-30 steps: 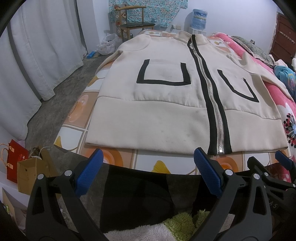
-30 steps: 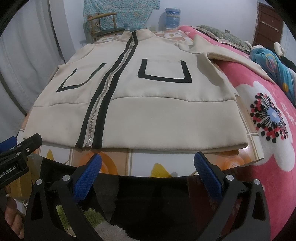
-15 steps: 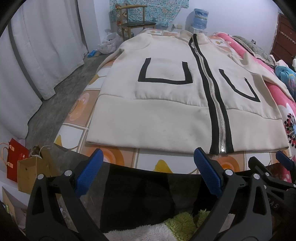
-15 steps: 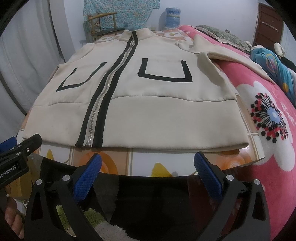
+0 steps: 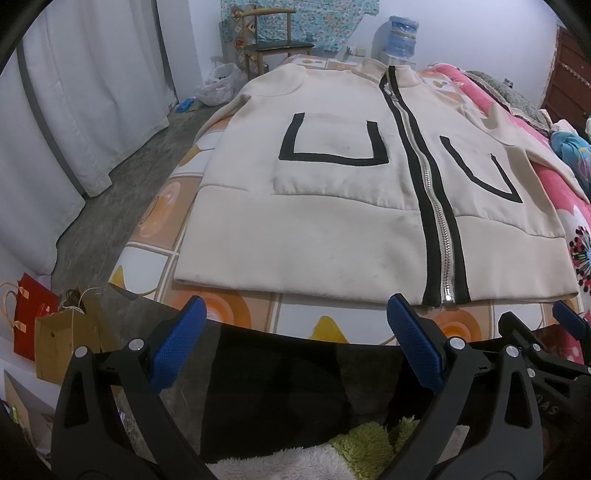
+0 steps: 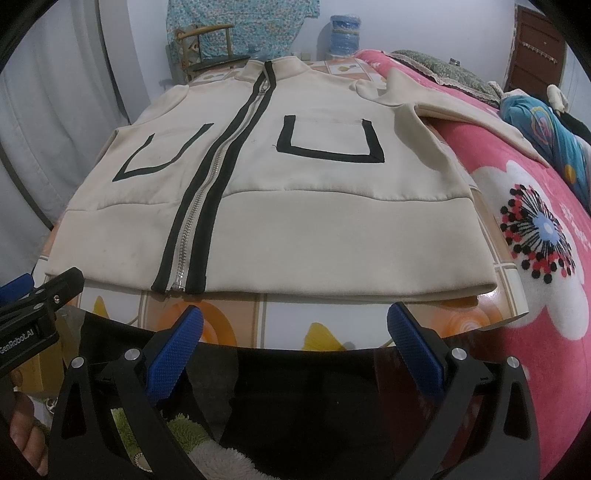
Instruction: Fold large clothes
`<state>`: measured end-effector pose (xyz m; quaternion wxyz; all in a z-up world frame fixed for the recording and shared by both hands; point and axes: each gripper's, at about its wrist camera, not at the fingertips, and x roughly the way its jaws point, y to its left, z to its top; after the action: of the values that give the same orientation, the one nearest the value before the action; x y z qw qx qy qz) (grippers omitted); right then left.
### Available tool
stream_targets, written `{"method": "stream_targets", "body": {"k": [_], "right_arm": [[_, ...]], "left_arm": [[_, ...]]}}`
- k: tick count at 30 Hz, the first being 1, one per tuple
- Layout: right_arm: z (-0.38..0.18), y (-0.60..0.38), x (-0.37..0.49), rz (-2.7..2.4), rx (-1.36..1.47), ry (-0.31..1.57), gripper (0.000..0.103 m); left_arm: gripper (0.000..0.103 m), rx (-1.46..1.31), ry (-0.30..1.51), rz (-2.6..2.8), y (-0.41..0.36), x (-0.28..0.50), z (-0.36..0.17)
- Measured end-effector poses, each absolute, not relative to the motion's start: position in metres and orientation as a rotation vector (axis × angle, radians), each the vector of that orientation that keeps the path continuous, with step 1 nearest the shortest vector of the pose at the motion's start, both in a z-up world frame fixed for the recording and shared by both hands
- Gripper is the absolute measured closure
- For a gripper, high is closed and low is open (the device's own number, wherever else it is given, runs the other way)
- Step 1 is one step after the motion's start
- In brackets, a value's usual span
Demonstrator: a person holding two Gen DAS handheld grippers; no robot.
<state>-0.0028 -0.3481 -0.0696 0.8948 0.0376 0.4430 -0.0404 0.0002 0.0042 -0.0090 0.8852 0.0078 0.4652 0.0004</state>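
Jacket [image 5: 332, 229]: cream, with black trim and two black U-shaped pocket outlines; spread flat and front-up on the bed, collar at the far end, hem near the front edge of the bed, just beyond both grippers.
Zipper [image 5: 430, 192]: silver, closed along the whole front, between two black bands.
Right-side sleeve [image 6: 472, 110]: stretched out sideways over the pink blanket.
Left-side sleeve [image 5: 218, 118]: lying along the edge of the bed, partly hanging toward the floor.
Left gripper [image 5: 295, 347]: jaws wide apart, nothing between the blue pads [image 5: 177, 347]; held in front of the hem, left of the zipper end, apart from the cloth.
Right gripper [image 6: 295, 347]: jaws also spread wide and empty; in front of the hem, right of the zipper end, not touching the jacket.
Bed cover [image 5: 155, 229]: orange and white tile pattern under the jacket.
Pink blanket [image 6: 517, 288]: with a large flower print, on the right side of the bed.
Chair [image 5: 273, 40]: wooden, against the far wall.
Water bottle [image 6: 343, 35]: blue, beyond the collar.
Curtain [image 5: 85, 96]: white, at the left, down to the grey floor.
Paper bags [image 5: 44, 332]: one red, one brown, on the floor at the left.
Person: part of a hand [image 6: 26, 432] visible at the lower left of the right wrist view.
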Motion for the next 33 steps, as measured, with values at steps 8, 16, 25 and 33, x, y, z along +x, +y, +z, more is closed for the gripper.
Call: {"method": "stream_targets", "body": {"k": [8,16,25,33], "right_arm": [[-0.070,-0.348,-0.003,-0.084,0.077,0.918,0.006],[-0.073,-0.350,-0.001,-0.088,0.082,0.927,0.006],[-0.074,-0.351,0.005,-0.086,0.084,0.932,0.006],[-0.073,-0.350,0.011,-0.082,0.083,0.935,0.006]], "left_arm": [[0.008,0.017,0.970,0.002,0.005,0.000,-0.010],[0.008,0.023,0.982,0.009,0.006,0.004,-0.013],[0.008,0.030,0.995,0.012,0.002,0.012,-0.013],[0.008,0.032,1.002,0.015,0.000,0.018,-0.013]]}}
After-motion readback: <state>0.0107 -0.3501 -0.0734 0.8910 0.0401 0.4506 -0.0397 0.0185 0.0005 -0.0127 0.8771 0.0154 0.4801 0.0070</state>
